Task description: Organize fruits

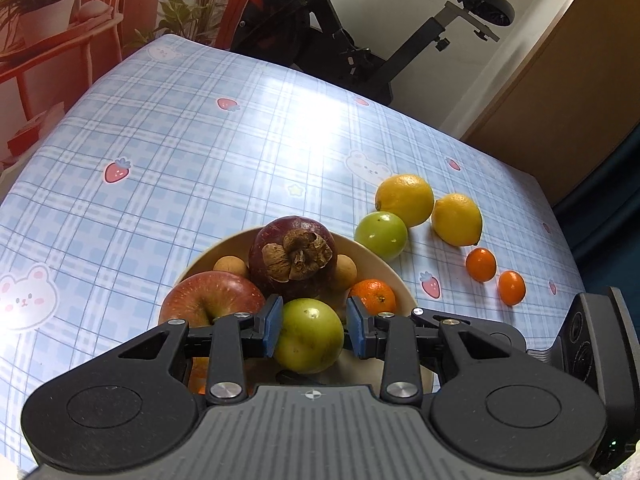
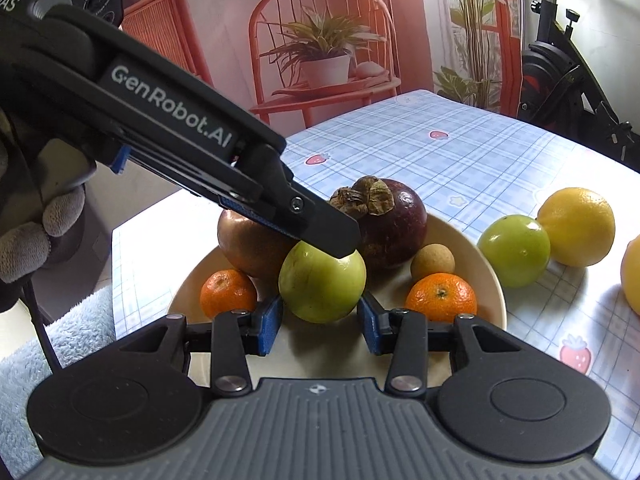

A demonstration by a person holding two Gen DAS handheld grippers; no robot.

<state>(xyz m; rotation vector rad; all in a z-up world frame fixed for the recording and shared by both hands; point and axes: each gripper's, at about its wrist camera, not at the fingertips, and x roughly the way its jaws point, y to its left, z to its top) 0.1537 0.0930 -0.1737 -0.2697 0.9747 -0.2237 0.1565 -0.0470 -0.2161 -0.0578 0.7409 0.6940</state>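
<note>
A cream bowl (image 1: 384,260) holds a red apple (image 1: 208,296), a dark mangosteen (image 1: 294,256), a mandarin (image 1: 374,296) and small brown longans. My left gripper (image 1: 314,326) has its blue pads around a green fruit (image 1: 310,336) over the bowl; the left pad touches it, the right pad stands slightly off. In the right wrist view the left gripper's finger (image 2: 328,228) rests on that green fruit (image 2: 322,284). My right gripper (image 2: 320,326) is open, just in front of it, holding nothing. A second green fruit (image 1: 382,235), two lemons and two small oranges lie on the cloth to the right.
The table has a blue plaid cloth (image 1: 180,140) with strawberry and bear prints. An exercise bike (image 1: 340,28) stands behind it and a wooden door (image 1: 560,80) at the right. A gloved hand (image 2: 36,236) holds the left gripper. A fluffy blue mat (image 2: 80,332) lies below the table's edge.
</note>
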